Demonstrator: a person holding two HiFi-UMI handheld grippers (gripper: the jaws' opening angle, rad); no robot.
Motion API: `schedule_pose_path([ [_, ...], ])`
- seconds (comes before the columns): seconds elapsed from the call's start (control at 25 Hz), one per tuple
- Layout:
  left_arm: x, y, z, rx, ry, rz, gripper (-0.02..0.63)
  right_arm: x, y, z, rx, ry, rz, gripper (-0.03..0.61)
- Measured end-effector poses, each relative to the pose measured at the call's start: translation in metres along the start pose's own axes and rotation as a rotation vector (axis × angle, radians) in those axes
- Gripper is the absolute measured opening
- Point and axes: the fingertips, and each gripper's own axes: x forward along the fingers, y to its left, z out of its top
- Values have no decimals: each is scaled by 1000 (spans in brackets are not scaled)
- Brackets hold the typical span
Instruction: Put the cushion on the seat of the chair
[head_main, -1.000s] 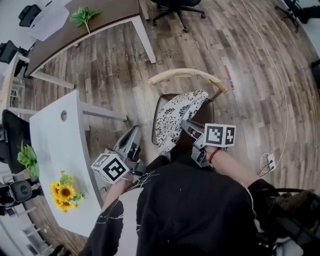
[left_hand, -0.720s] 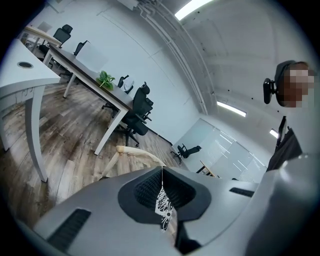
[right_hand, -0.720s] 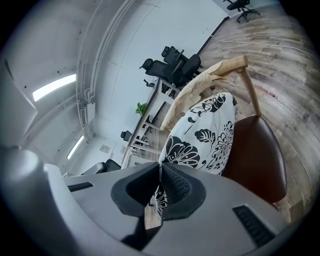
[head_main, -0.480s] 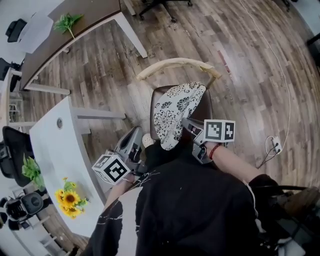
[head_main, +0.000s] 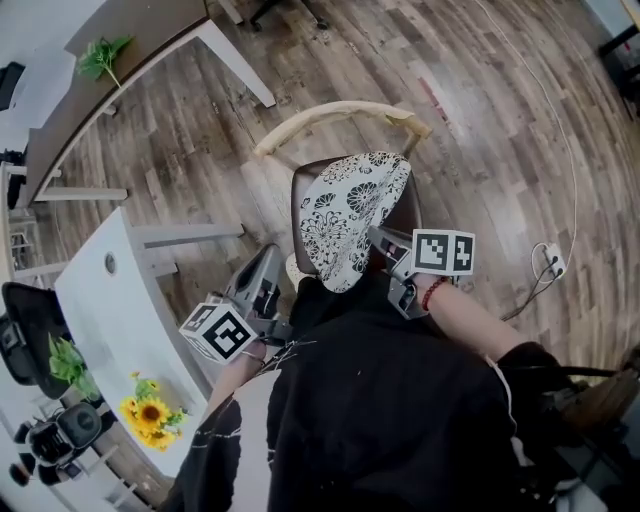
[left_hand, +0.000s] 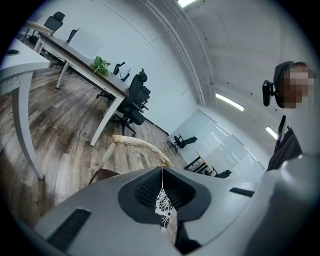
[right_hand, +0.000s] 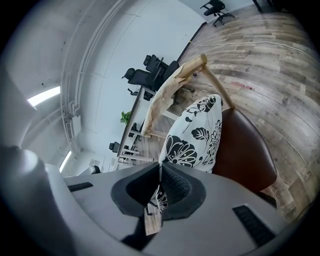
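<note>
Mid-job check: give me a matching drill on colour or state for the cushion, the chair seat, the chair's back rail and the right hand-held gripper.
Column one:
1. cushion
2. chair seat
3. back rail
4. right hand-held gripper

Column two:
A. dark brown
B. shut on the cushion's edge
C. pale wood, curved
D. black-and-white floral print

Pairs: 1-D, 2-A, 3-C, 4-B.

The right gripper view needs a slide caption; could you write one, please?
Right gripper shut on the floral cushion, with the brown chair seat behind.
</note>
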Motion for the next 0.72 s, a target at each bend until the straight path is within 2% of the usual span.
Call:
schedule_pose_path([
  [0.2, 3, 5, -1, 7, 42, -4, 18, -4, -20, -5, -16, -23, -63, 23],
  [0.72, 33, -1, -12, 28, 112, -54, 18, -15, -55, -9, 58, -73, -111, 23],
])
